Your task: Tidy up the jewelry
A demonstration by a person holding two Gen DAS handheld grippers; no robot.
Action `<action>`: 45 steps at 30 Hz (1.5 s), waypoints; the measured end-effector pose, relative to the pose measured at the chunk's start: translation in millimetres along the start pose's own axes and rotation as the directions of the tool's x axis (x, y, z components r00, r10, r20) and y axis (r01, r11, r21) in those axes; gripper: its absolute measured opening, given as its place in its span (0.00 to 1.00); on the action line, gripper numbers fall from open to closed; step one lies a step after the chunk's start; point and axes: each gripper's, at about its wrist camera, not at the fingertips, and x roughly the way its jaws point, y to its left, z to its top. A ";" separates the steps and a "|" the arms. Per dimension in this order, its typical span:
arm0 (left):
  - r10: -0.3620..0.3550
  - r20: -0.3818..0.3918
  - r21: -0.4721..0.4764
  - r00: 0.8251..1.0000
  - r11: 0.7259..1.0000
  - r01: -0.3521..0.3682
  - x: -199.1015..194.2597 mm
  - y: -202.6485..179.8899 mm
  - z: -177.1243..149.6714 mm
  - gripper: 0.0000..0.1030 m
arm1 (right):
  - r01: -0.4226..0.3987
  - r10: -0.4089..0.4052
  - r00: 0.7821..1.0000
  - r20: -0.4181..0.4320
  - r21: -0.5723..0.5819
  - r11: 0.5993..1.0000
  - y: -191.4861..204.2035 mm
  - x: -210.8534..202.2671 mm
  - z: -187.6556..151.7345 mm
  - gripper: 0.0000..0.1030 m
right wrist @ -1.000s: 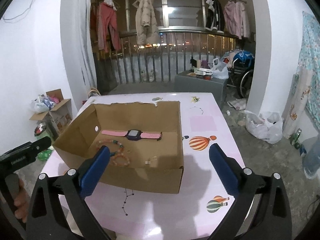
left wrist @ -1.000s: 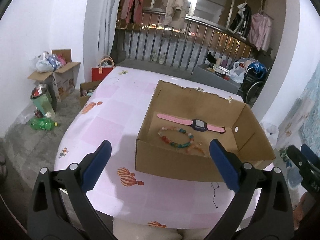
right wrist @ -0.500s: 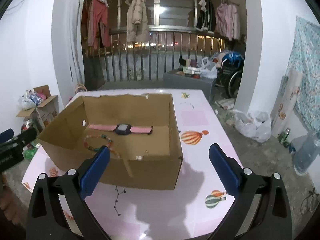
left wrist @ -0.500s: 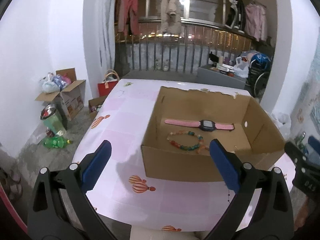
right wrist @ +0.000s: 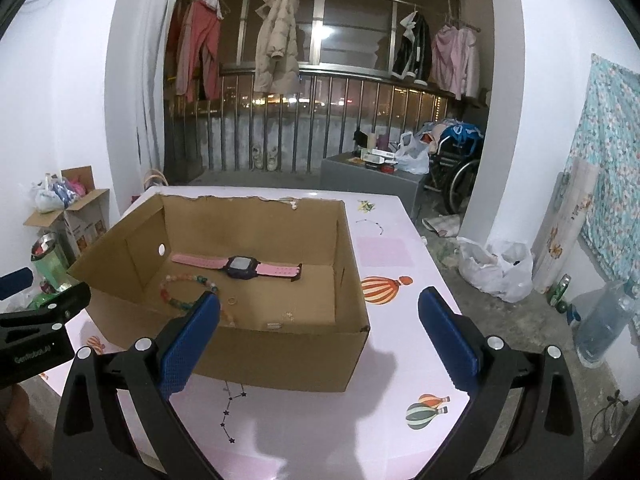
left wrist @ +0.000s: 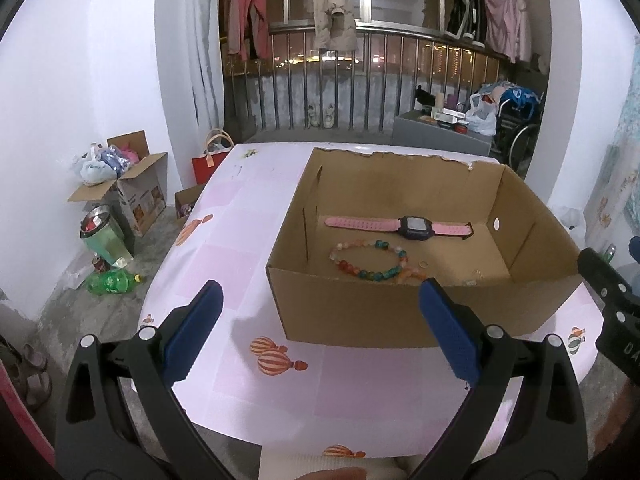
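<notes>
An open cardboard box [left wrist: 404, 322] [right wrist: 280, 344] stands on the pink table [left wrist: 224, 248] [right wrist: 380, 412]. Inside lie a pink-strapped watch [left wrist: 400, 225] [right wrist: 240, 266], a bracelet of coloured beads [left wrist: 370, 262] [right wrist: 182, 292], a small ring [left wrist: 423, 265] [right wrist: 231, 301] and tiny pieces [right wrist: 276, 324] near the front wall. My left gripper [left wrist: 318, 328] hangs open in front of the box's left front corner, holding nothing. My right gripper [right wrist: 318, 330] is open before the box's right front corner, also without anything between its fingers.
The table's near edge runs just below both grippers. On the floor left of the table are cardboard boxes [left wrist: 136, 188], a metal cup [left wrist: 102, 236] and a green bottle [left wrist: 112, 282]. White bags [right wrist: 496, 268] and a water jug [right wrist: 604, 320] sit on the right.
Both grippers have pulled back and risen a little from the box, so it looks smaller and more level. Nothing in the box has moved.
</notes>
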 end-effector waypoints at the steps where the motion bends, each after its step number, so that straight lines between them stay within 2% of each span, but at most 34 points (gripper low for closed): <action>1: -0.001 -0.002 -0.002 1.000 1.000 0.001 -0.1 0.6 -0.3 0.92 | 0.000 0.000 1.000 -0.003 0.001 1.000 -0.5 0.2 -0.4 0.94; 13: 0.003 -0.050 0.000 0.999 1.000 -0.003 3.9 3.3 -2.2 0.92 | 0.011 -0.010 0.999 -0.038 0.020 1.000 -7.0 0.4 -0.7 0.94; 19: -0.024 -0.079 0.005 0.997 1.000 0.024 3.7 -1.2 0.2 0.92 | 0.025 -0.024 0.998 -0.060 0.024 0.999 -10.1 0.0 2.2 0.94; 45: -0.020 -0.126 -0.003 0.992 1.000 0.020 5.6 -2.9 4.2 0.92 | 0.047 -0.043 0.990 -0.136 0.030 0.998 -14.6 6.0 5.1 0.94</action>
